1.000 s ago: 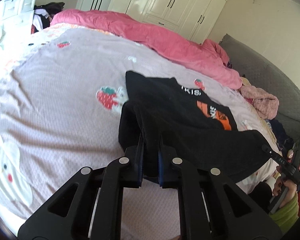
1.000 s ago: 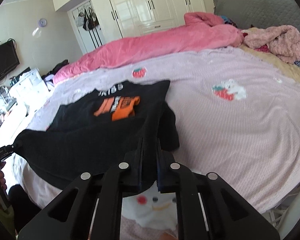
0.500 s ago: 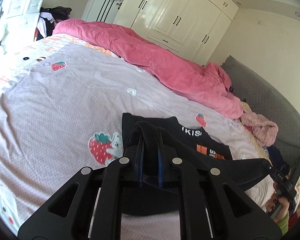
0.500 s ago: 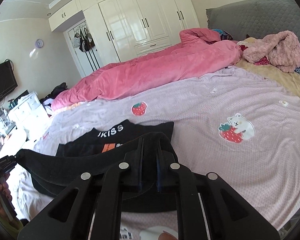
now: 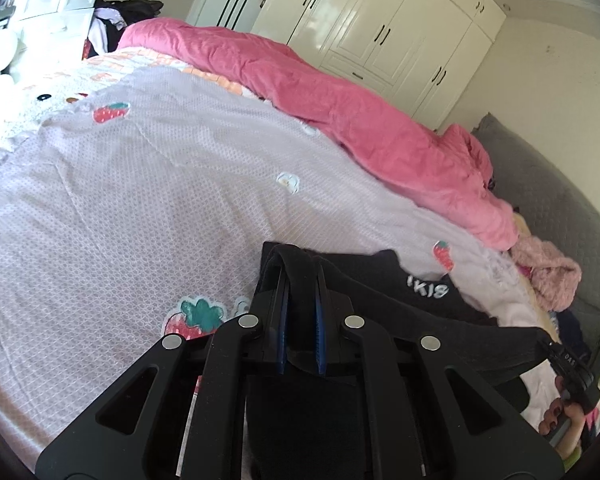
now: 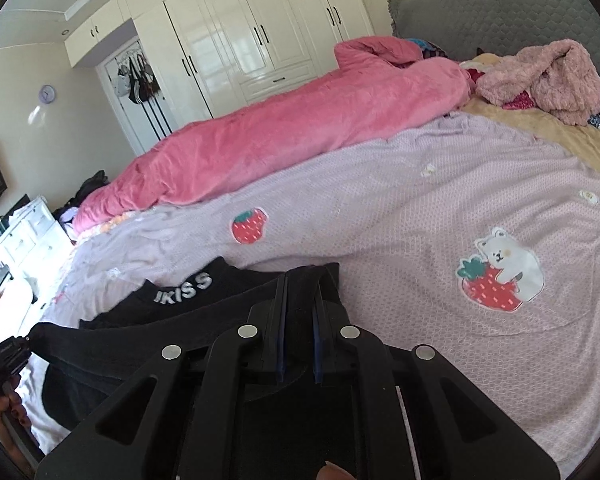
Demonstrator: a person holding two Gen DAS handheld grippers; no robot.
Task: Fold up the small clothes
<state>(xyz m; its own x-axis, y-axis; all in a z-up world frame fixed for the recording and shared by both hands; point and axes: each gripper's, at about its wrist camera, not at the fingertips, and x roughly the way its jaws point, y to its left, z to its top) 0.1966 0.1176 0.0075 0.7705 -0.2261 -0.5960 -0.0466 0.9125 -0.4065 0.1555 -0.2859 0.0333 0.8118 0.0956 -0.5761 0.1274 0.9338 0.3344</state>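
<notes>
Left wrist view first — what have I got?

— My left hand-held gripper (image 5: 300, 300) is clenched on a bunch of the black top (image 5: 380, 292), the cloth pinched between the blue pads (image 5: 282, 320). From there the fabric runs taut toward my right hand-held gripper (image 5: 556, 352), which grips the other end at the frame's edge.

— And from the right wrist?

— My right hand-held gripper (image 6: 299, 308) is closed on the same black top (image 6: 172, 304) in the same way, cloth clamped between the fingers. Far left, the left hand-held gripper (image 6: 16, 350) holds the opposite corner. The held edge is lifted and stretched between my two grippers, reaching over the part that lies on the lilac bedspread (image 6: 420, 208), whose collar with its white lettering (image 6: 184, 288) faces up.

— So how far along am I?

— I judge the first fold is under way: the lifted edge hangs above the body of the top and does not yet look laid down. I cannot tell how the sleeves lie beneath.

— What is left?

— Setting that edge down near the collar, letting go, then probably another fold to make it compact. Only this garment is in hand; the fluffy pink heap (image 6: 548, 80) by the grey headboard (image 6: 500, 4) is untouched.
</notes>
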